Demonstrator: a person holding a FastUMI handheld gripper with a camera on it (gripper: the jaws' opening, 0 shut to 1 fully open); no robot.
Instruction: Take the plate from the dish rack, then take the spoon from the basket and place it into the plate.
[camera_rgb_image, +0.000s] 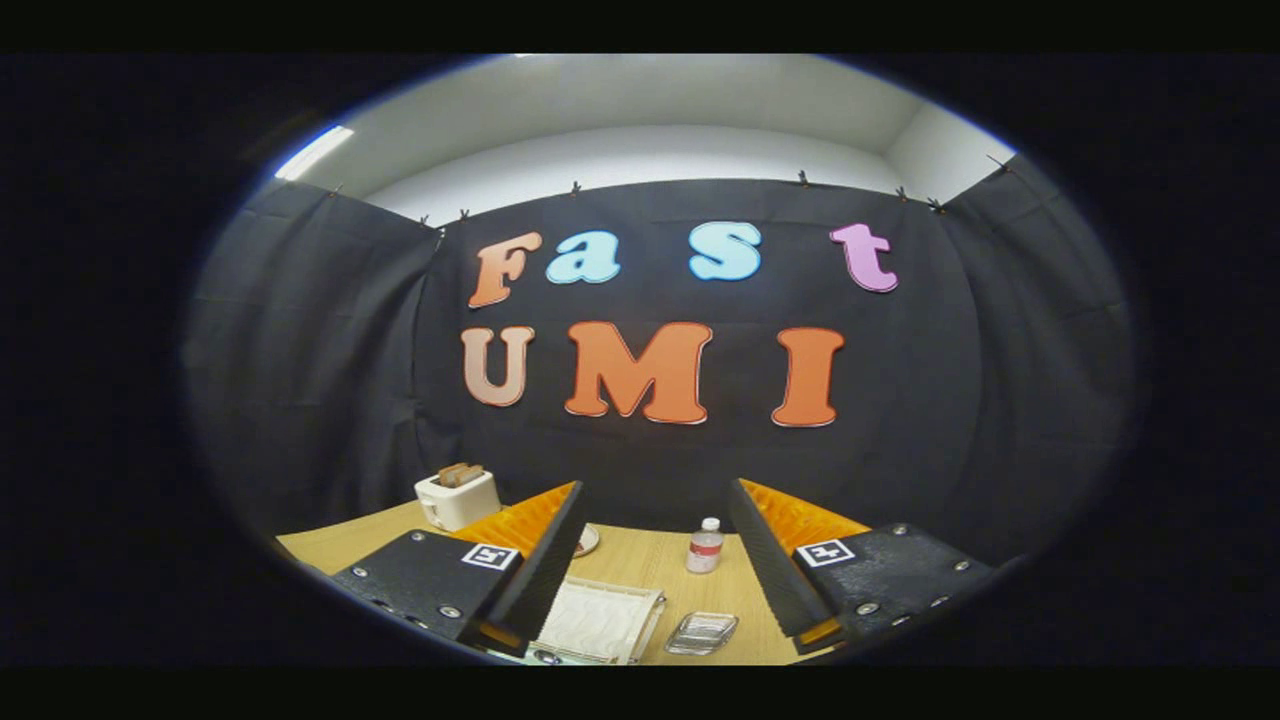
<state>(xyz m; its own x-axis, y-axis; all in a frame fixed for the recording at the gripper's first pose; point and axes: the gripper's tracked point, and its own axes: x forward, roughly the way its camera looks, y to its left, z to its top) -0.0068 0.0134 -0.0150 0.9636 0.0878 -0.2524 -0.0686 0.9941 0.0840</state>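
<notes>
Gripper view: gripper (655, 560) held high and level, fingers spread wide, empty above the light wooden bench (655, 575).

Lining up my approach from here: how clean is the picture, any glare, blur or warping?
Gripper view: strong fisheye bending, the wooden table curves; even light, a bright ceiling strip with no glare on the table; the open tongs are sharp, while the small bottle, toaster and clear tray look soft.
</notes>
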